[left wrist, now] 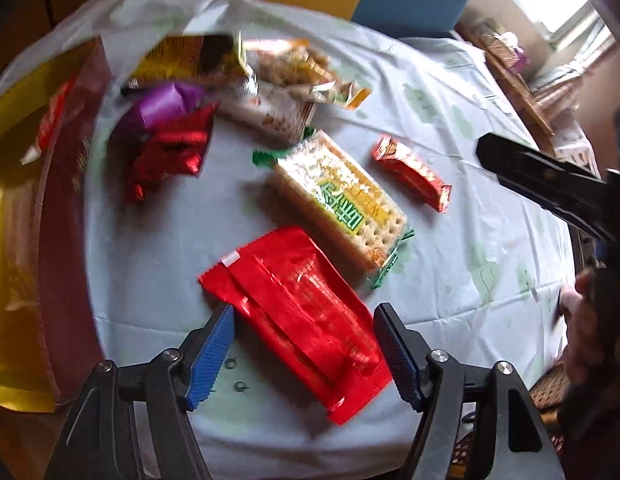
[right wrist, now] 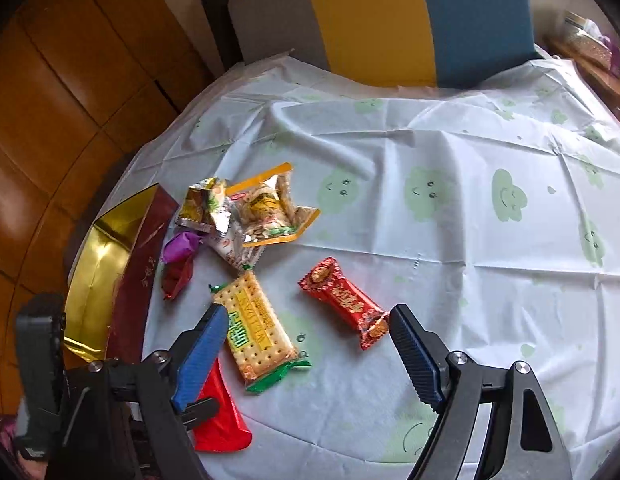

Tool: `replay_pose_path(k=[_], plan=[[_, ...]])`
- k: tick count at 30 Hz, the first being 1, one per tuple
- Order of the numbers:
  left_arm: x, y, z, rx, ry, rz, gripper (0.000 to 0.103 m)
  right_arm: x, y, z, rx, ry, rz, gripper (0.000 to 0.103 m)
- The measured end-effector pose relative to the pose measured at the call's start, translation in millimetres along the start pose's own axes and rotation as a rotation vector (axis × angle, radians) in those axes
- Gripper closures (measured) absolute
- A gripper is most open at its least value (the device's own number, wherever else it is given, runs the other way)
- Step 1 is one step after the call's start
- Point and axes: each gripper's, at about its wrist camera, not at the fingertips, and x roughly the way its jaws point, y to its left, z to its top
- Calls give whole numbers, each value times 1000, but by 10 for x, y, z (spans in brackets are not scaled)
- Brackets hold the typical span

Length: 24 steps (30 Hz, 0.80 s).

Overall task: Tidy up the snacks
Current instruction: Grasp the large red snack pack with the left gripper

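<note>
Gold-lined box (left wrist: 14, 240) is lying left of both jaws. Left gripper (left wrist: 304, 344) is standing spread, large red packet (left wrist: 298, 316) lying between unpinched. Right gripper (right wrist: 306, 340) is standing spread, cracker pack (right wrist: 254, 328) and small red bar (right wrist: 343, 300) lying between, untouched.

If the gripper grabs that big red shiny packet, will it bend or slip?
The big red packet looks like thin glossy foil, so it may slip a little. It lies flat and creased on the tablecloth, so it would probably flop and crinkle. It seems light.
</note>
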Motion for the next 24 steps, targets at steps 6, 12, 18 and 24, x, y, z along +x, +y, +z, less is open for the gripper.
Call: replay_pose_path(k=[6,12,18,24], plan=[[129,-227,29,96,-47,114,19,18,-1,-4,1,-4,-10,19],[63,-182,-104,235,-103,130,41,41,47,-27,-37,4,-29,19],[-37,-23,-292,354,-144,119,42,98,124,-63,-90,22,-45,19],[-63,45,-373,362,-172,89,42,239,281,-129,-178,74,-43,27]])
